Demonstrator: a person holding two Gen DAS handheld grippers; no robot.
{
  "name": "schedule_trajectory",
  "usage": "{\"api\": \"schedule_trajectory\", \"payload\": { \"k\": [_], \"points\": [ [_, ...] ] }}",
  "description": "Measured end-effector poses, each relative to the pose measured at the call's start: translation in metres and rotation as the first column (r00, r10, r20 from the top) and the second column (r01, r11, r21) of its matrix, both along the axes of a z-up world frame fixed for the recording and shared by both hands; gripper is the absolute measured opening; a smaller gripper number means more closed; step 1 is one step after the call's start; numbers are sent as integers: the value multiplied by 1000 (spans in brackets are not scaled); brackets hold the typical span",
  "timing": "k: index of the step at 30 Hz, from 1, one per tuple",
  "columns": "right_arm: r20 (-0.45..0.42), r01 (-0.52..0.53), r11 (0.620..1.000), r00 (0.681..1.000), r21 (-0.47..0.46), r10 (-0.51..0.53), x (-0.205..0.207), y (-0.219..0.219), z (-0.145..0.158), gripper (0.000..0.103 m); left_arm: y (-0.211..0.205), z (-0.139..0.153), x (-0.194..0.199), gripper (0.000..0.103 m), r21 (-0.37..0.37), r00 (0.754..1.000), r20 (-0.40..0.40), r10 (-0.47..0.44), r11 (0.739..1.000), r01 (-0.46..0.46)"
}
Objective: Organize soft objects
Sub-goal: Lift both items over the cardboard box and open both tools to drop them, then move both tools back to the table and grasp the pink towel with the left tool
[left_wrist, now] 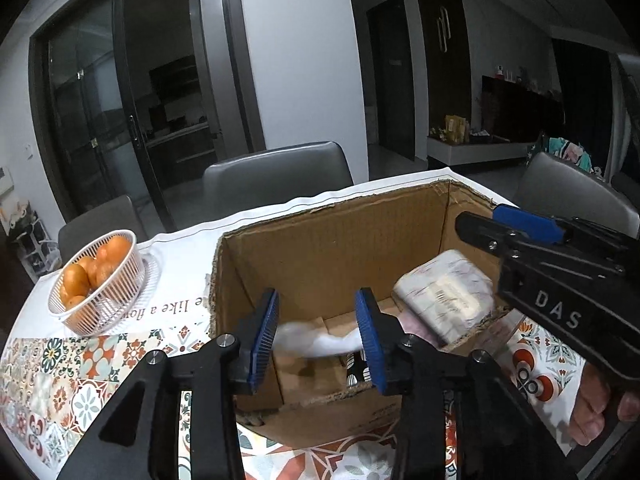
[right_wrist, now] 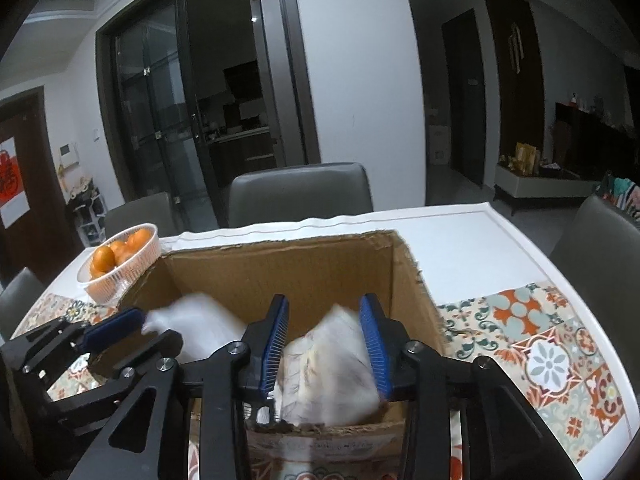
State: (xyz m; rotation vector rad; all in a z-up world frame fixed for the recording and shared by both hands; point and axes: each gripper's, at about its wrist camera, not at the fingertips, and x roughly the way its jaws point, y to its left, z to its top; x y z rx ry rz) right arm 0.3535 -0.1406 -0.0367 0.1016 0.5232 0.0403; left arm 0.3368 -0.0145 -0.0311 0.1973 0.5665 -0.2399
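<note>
Two grippers, both yours, jaws parted and gripping nothing: left gripper (left_wrist: 318,336) and right gripper (right_wrist: 328,344) over the cardboard box (left_wrist: 332,236). Inside it: a wrapped soft pack (left_wrist: 444,296), a blurred white bag (right_wrist: 200,320). Beside it: orange basket (left_wrist: 100,280).

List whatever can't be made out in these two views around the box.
- White soft item, left wrist view: motion-blurred, partly behind the left gripper; kind unclear.
- Wrapped pack, right wrist view: blurred, print unreadable; contact with the right gripper pads unclear.
- Cardboard box floor: largely hidden by both grippers.
- Tablecloth lettering: cut off by the box.
</note>
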Motion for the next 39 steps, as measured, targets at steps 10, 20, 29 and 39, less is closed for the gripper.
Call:
{"api": "schedule_trajectory", "payload": {
  "k": [10,20,29,39],
  "points": [
    [60,24,1000,998,-18,-23,-35,-6,27,47,8,31,-44,48,-17,994,101,31,999,-29],
    [94,31,999,995,-9,-30,-83,-15,46,50,7,45,-99,50,-8,988,149,44,999,-43],
    [84,31,1000,996,4,-31,-123,-18,44,50,8,43,-145,52,-13,987,150,59,998,-57],
    [79,34,999,996,-2,-34,-156,-31,31,56,-5,33,-184,53,-9,987,150,60,998,-59]
  ]
}}
